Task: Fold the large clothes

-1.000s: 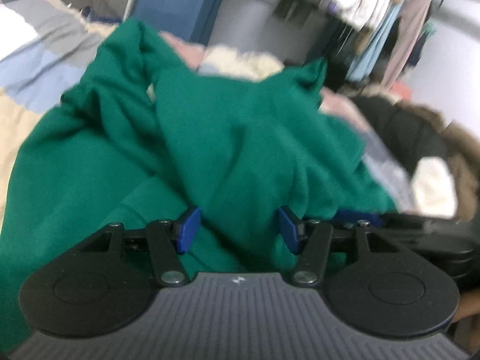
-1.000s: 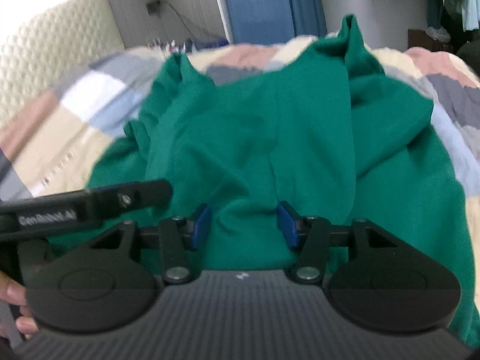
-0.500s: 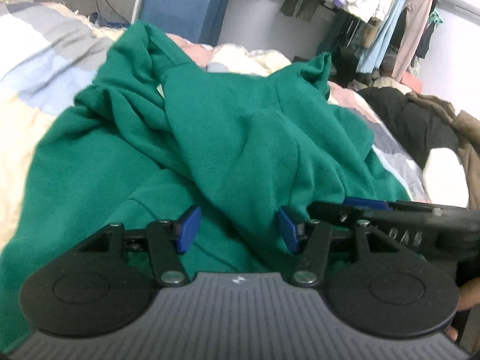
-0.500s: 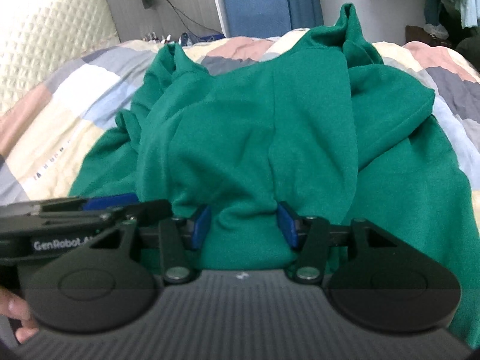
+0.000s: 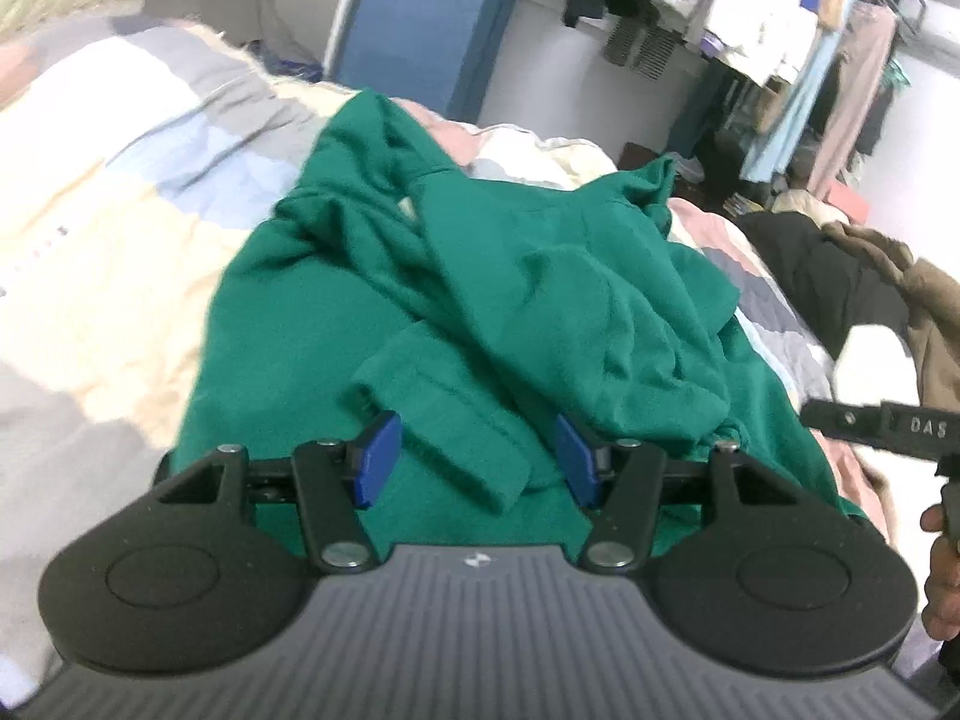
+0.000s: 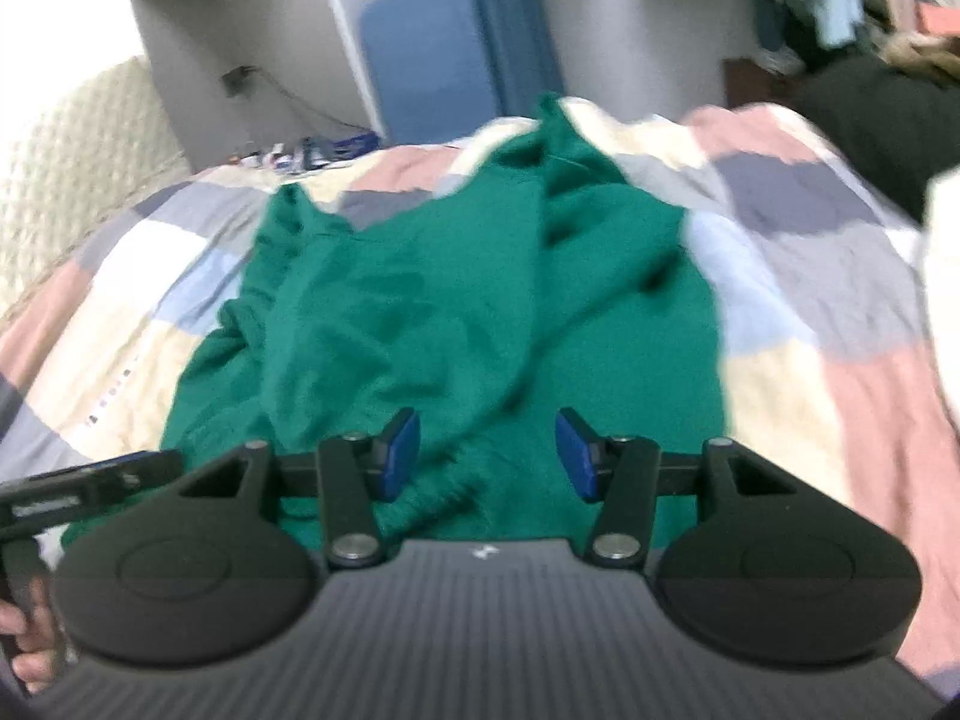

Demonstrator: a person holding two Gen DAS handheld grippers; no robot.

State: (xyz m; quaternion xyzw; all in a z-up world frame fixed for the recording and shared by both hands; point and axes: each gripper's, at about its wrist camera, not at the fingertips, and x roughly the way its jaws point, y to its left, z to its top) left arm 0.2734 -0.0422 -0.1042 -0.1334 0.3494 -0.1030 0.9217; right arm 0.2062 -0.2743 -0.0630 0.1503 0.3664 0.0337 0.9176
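A crumpled green sweatshirt (image 5: 540, 276) (image 6: 468, 312) lies spread on the bed. In the left wrist view one sleeve cuff (image 5: 444, 438) lies folded over the body, just beyond my left gripper (image 5: 477, 456). That gripper is open and hovers above the near hem, its blue pads (image 5: 378, 456) clear of the cloth. My right gripper (image 6: 487, 450) is also open above the near hem, with the fabric under it and nothing pinched. Each gripper shows at the edge of the other's view: right gripper (image 5: 888, 426), left gripper (image 6: 90, 480).
The patchwork quilt (image 5: 120, 210) (image 6: 840, 300) covers the bed around the garment. A dark coat with a fur trim (image 5: 840, 276) is piled at the right. A clothes rack (image 5: 810, 30) and a blue panel (image 5: 420, 30) stand behind, a padded headboard (image 6: 60, 150) at the left.
Both grippers have pulled back and risen from the sweatshirt. The cloth that bulged between each pair of pads now lies lower on the bed, and more quilt shows around it.
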